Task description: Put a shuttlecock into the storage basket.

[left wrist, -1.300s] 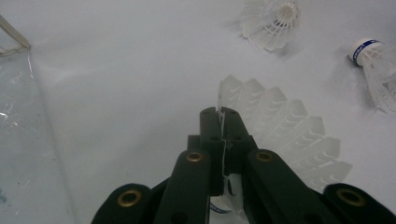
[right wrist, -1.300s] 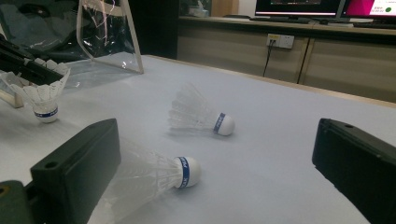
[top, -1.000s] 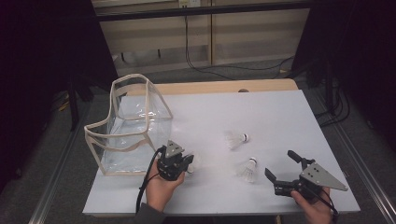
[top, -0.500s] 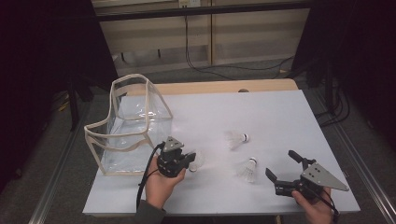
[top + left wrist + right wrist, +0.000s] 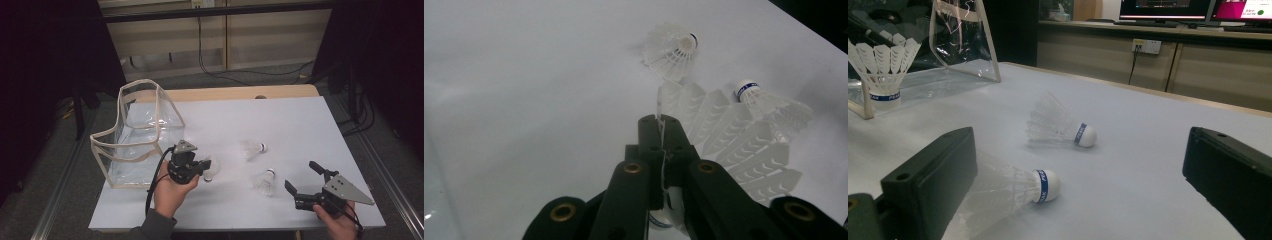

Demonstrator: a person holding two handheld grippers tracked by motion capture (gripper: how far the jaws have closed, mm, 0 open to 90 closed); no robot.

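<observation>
A white shuttlecock (image 5: 212,168) hangs from my left gripper (image 5: 204,167), which is shut on the edge of its feather skirt. In the left gripper view the feathers (image 5: 734,145) fan out to the right of the closed jaws (image 5: 663,122), held above the table. Two more shuttlecocks lie on the white table: one (image 5: 252,149) near the middle, one (image 5: 265,181) closer to the front. My right gripper (image 5: 300,175) rests low at the front right, open, and aimed at the nearer shuttlecock (image 5: 1013,192). The farther one (image 5: 1058,125) lies beyond it.
A clear plastic bag (image 5: 137,132) with cream trim stands open at the table's left, just beside the left gripper. The white table sheet (image 5: 300,120) stretches back to a wooden edge. Dark floor and cables lie beyond.
My left gripper has risen a little, lifting the shuttlecock off the table. The right gripper and the two lying shuttlecocks have stayed put.
</observation>
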